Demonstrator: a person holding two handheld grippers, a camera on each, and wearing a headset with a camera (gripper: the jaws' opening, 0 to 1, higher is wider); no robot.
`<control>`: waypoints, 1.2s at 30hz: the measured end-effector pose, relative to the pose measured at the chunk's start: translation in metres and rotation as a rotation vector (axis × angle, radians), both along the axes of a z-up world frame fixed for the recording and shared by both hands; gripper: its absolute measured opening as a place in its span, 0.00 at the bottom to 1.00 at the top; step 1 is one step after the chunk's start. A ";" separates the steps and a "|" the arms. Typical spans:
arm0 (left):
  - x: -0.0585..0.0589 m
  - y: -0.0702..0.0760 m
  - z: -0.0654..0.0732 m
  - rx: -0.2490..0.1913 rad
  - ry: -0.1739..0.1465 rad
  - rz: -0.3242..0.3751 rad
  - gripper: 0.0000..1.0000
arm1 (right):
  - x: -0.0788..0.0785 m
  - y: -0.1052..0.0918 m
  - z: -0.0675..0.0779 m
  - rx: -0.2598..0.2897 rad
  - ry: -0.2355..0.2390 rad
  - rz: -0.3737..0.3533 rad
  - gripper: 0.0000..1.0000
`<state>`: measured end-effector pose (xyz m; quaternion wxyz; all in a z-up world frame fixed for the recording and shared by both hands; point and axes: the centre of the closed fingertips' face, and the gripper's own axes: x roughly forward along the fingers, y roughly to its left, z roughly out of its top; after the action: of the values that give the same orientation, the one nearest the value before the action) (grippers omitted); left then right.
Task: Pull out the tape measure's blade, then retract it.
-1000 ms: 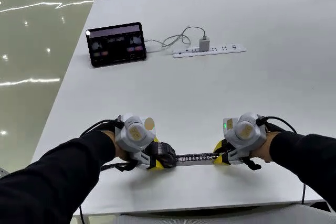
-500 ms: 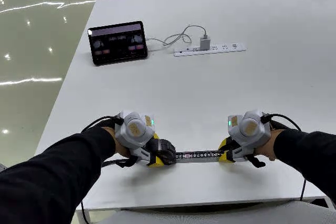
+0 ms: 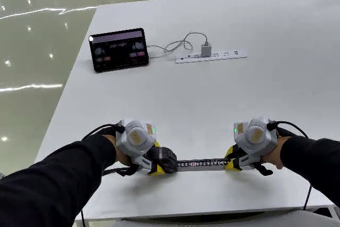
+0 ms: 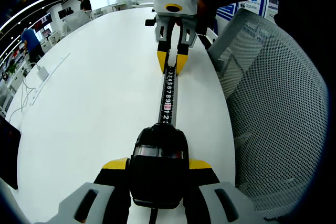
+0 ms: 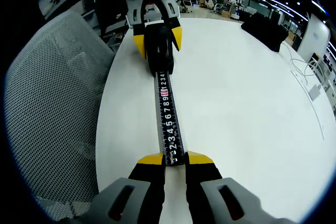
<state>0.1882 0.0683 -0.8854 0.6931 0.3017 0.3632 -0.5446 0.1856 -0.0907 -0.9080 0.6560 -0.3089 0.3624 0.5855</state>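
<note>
A black tape measure case lies near the front edge of the white table, with my left gripper shut on it. Its numbered blade runs flat along the table from the case to the right. My right gripper is shut on the blade's end, its yellow fingertips pinching the tip.
A dark tablet stands at the back left. A white power strip with a plugged charger and cable lies behind the middle. A grey mesh chair sits just off the table's front edge.
My right gripper has moved to the right with the blade's end, so more blade shows between the grippers. The left gripper and case have stayed about where they were.
</note>
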 end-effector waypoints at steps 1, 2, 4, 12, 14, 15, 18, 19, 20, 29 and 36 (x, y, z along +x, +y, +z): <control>0.000 0.000 0.000 0.001 0.000 0.001 0.35 | 0.000 -0.001 0.000 -0.002 0.000 0.000 0.09; 0.000 0.000 0.000 0.002 -0.001 0.001 0.35 | 0.000 -0.003 0.000 -0.005 0.000 0.000 0.09; 0.001 0.000 0.000 0.003 -0.001 0.002 0.35 | -0.001 -0.005 0.001 -0.005 0.001 -0.003 0.09; 0.001 0.000 0.000 0.007 -0.007 0.003 0.35 | -0.003 -0.011 0.002 0.010 -0.004 -0.016 0.09; 0.001 0.000 0.000 0.007 -0.007 0.002 0.35 | -0.003 -0.012 0.002 0.011 -0.005 -0.015 0.09; 0.001 0.000 0.000 0.007 -0.006 0.002 0.35 | -0.003 -0.014 0.002 0.013 -0.004 -0.017 0.09; 0.001 0.000 0.000 0.010 -0.008 0.003 0.35 | -0.002 -0.017 0.002 0.019 -0.001 -0.025 0.09; 0.001 0.000 0.000 0.010 -0.010 0.004 0.35 | -0.002 -0.017 0.003 0.020 0.001 -0.027 0.09; 0.001 0.001 0.000 0.010 -0.013 0.004 0.35 | -0.002 -0.018 0.003 0.021 0.000 -0.026 0.09; 0.001 0.001 0.001 0.006 -0.017 0.011 0.35 | -0.001 -0.022 0.003 0.022 -0.002 -0.015 0.09; 0.001 0.001 0.001 0.004 -0.013 0.014 0.35 | -0.001 -0.026 0.003 0.020 -0.003 -0.012 0.09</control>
<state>0.1891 0.0694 -0.8847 0.6986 0.3040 0.3619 -0.5372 0.1849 -0.1162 -0.9047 0.6632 -0.3009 0.3573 0.5847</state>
